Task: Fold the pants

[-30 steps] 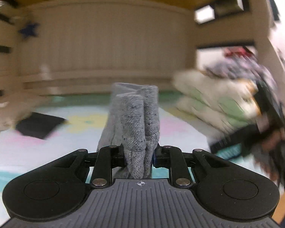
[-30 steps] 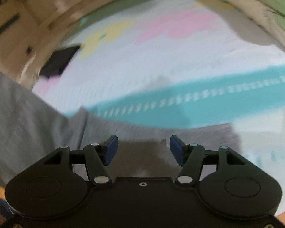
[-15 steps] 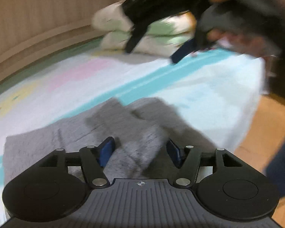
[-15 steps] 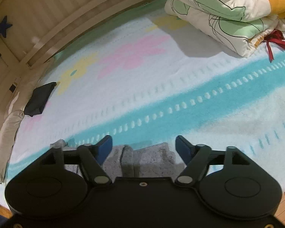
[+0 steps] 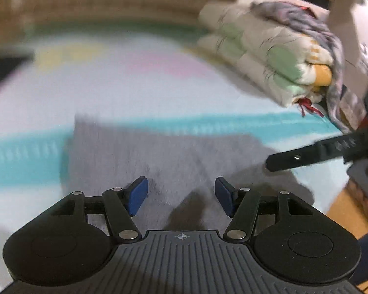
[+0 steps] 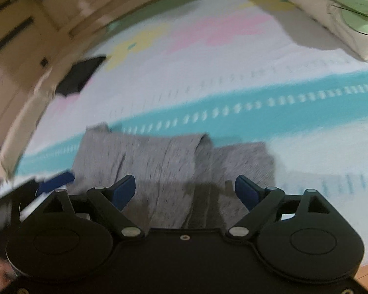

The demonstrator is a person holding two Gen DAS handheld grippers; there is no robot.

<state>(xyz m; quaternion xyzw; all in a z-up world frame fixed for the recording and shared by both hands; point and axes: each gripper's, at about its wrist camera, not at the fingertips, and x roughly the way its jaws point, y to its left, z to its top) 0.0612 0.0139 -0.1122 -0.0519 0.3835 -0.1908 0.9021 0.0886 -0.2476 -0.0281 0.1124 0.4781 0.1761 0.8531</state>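
Note:
The grey pants (image 5: 159,156) lie folded into a compact stack on the pastel bed cover, across its teal stripe. My left gripper (image 5: 181,197) hovers over their near edge, open, with nothing pinched between the blue pads. In the right wrist view the same grey pants (image 6: 159,161) lie just beyond my right gripper (image 6: 185,191), whose jaws are opening wide and grip nothing. The right gripper's finger (image 5: 306,155) reaches in at the right of the left wrist view. A blue pad of the left gripper (image 6: 56,180) shows at the lower left of the right wrist view.
A rolled quilt (image 5: 265,58) with a grey garment draped on it sits at the bed's right end. A dark folded item (image 6: 79,76) lies near the far left corner. A wooden wall runs behind the bed cover (image 6: 233,56); wooden floor (image 5: 343,208) lies beyond the near right edge.
The left gripper let go of the bunched grey pants, opened and dropped toward the bed. The pants now lie folded flat. The right gripper opened wider and stays over them.

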